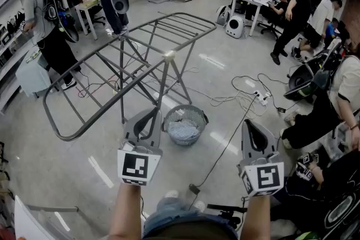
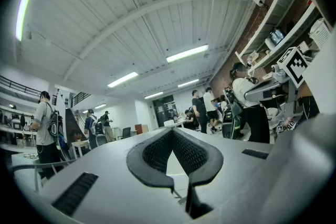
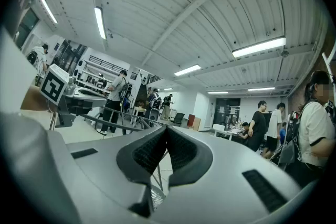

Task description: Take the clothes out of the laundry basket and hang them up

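Observation:
A round grey laundry basket stands on the floor under the near end of a grey metal drying rack. Pale blue and white clothes lie inside it. The rack's rails are bare. My left gripper is held just left of the basket, jaws shut and nothing in them. Off to the basket's right, my right gripper is also shut and holds nothing. In the left gripper view the left gripper points level across the room. The right gripper does the same in its own view, with a rack rail behind it.
Cables and a power strip trail over the floor right of the basket. Several people stand or sit around the room; a seated person is close on my right. Desks, chairs and round white machines line the far side.

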Tool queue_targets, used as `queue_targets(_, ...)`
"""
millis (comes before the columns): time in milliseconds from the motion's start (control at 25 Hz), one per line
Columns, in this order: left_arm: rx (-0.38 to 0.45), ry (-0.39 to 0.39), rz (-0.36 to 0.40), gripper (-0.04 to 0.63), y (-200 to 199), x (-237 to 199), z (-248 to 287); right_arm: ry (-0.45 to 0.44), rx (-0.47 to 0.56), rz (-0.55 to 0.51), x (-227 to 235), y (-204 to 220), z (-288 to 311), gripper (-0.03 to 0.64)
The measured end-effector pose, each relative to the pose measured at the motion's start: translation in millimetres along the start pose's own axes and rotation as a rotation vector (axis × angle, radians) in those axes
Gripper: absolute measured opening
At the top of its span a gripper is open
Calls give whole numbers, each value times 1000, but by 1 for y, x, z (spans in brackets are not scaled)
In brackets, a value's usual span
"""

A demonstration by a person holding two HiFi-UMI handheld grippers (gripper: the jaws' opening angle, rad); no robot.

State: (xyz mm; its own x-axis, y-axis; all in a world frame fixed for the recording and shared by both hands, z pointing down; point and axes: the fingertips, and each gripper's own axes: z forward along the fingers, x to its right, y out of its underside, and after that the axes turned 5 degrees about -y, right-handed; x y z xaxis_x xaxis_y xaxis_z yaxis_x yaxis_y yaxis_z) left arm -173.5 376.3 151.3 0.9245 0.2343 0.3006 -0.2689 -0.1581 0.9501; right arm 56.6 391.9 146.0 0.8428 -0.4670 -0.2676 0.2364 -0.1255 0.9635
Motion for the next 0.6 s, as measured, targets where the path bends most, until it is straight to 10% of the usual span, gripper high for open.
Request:
queue_targets(440, -8, -14, -37, 15, -7, 2, -3, -27, 15, 69, 5, 1, -7, 10)
queue_targets(520, -21, -2, -70, 197, -5, 6, 0, -70, 1, 86, 1, 7, -4, 367)
queue_targets(600, -24, -14, -112, 485, -3, 7, 6, -72, -6, 93, 3, 11, -2, 490)
